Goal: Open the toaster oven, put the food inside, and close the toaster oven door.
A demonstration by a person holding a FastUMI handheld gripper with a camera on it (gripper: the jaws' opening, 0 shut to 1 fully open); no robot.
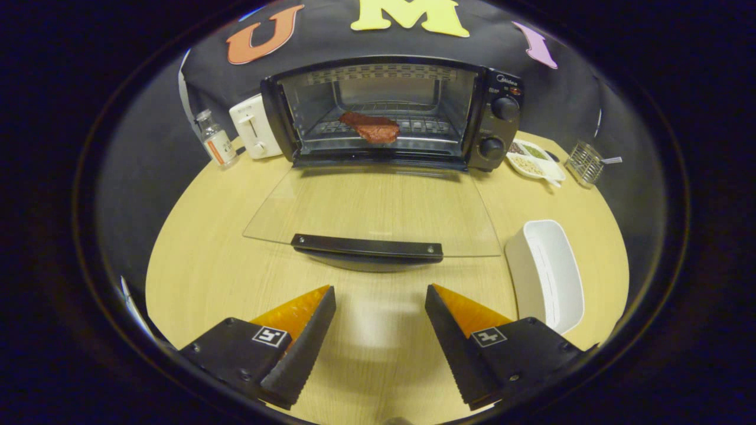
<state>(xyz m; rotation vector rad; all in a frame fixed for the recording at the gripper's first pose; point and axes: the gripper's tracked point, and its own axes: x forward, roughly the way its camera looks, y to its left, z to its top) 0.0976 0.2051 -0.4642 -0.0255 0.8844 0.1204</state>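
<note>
Gripper view shows the gripper point(380, 301) with its two fingers spread wide and nothing between them, only the bare wood of the table point(201, 265). Just ahead of the fingertips lies the black handle point(366, 246) of the glass door point(378, 206), which is folded fully down and rests flat, close over the table. Beyond the door stands the toaster oven point(390, 112), open, with two black knobs on its right panel. The food point(371, 127), a reddish-brown flat piece that looks like meat, lies on the wire rack inside the oven, near the front of the rack. To the left of the oven, touching or almost touching its side, is a white toaster point(254, 127), and further left a small glass bottle point(215, 140) stands upright. To the right of the oven there is a small white dish point(534, 159) with several compartments; what they contain is too small to tell, maybe seeds or spices. A little wire basket point(585, 162) is beside it. A white oblong container point(546, 274) stands near the right finger, just beside the door's right corner.
</note>
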